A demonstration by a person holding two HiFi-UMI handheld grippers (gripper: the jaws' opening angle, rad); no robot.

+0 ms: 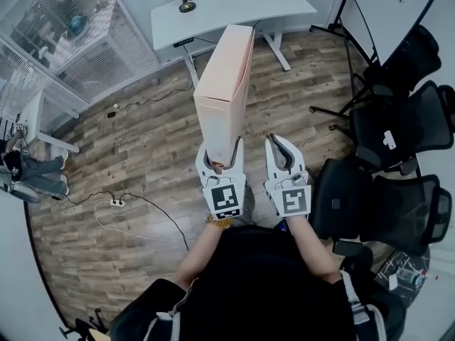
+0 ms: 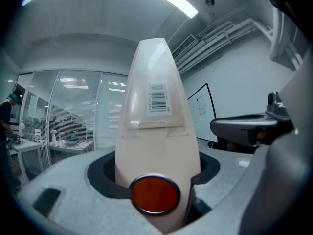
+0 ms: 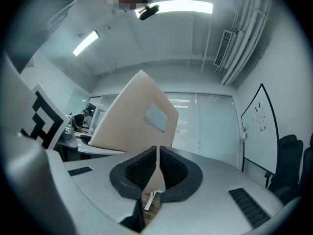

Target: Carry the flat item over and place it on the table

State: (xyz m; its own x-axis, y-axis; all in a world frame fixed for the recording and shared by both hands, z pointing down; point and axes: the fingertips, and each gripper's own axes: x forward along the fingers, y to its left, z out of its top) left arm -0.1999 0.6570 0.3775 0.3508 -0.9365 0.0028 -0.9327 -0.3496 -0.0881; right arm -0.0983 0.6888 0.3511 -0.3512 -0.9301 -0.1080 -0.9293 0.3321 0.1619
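Observation:
A flat, pale pink box (image 1: 226, 84) stands on edge, rising out of my left gripper (image 1: 220, 151), which is shut on its lower end. The left gripper view shows the box (image 2: 156, 121) with a barcode label, wedged between the jaws of that gripper (image 2: 155, 177). My right gripper (image 1: 279, 142) sits just right of the box, shut and holding nothing. Seen from the right gripper (image 3: 157, 153), the box (image 3: 137, 121) leans up to the left, beyond the closed pads. A white table (image 1: 234, 9) stands ahead across the wooden floor.
Black office chairs (image 1: 398, 130) crowd the right side, below a whiteboard (image 1: 398, 6). A power strip with cables (image 1: 117, 203) lies on the floor at the left. A seated person (image 1: 28, 169) is at the far left. A small dark object (image 1: 187, 6) rests on the table.

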